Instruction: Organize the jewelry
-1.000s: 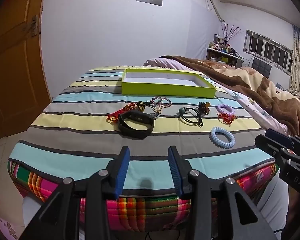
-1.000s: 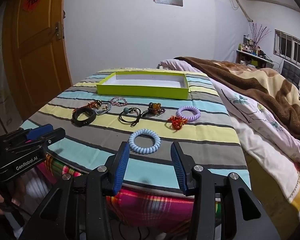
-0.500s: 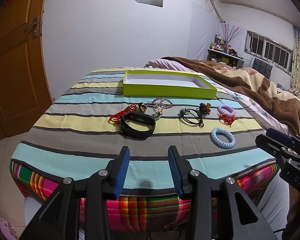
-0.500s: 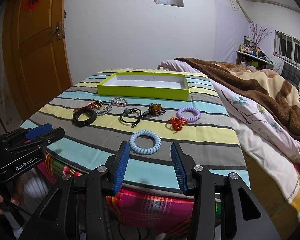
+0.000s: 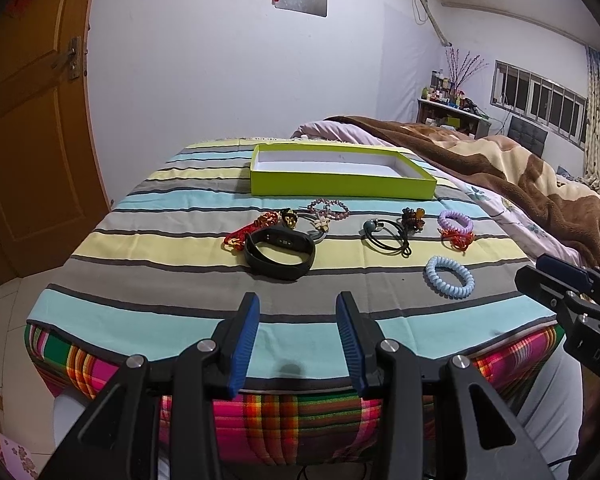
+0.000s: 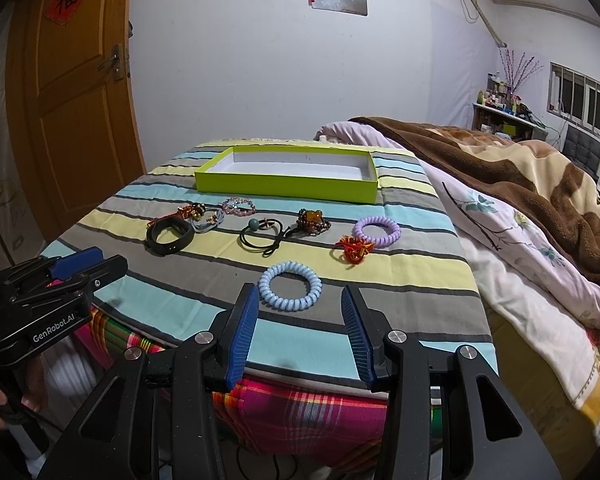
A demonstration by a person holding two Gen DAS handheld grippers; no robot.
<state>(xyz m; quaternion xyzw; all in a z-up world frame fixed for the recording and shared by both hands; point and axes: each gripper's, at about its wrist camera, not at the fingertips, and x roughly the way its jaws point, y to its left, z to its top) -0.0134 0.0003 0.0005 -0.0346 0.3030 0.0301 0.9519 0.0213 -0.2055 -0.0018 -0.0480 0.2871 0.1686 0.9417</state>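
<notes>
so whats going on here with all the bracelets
A person holds a tool in each hand at the near edge of a striped table. Both the left tool and the right tool are open and empty. The jewelry lies loose on the cloth: a black band, a light blue coil tie, a purple coil tie. The green box behind them holds nothing yet.

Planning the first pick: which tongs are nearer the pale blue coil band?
Right. The right tongs sit open just in front of the blue coil band, nearly straddling it. The left tongs are open too, off to its left, facing the black band.
</notes>
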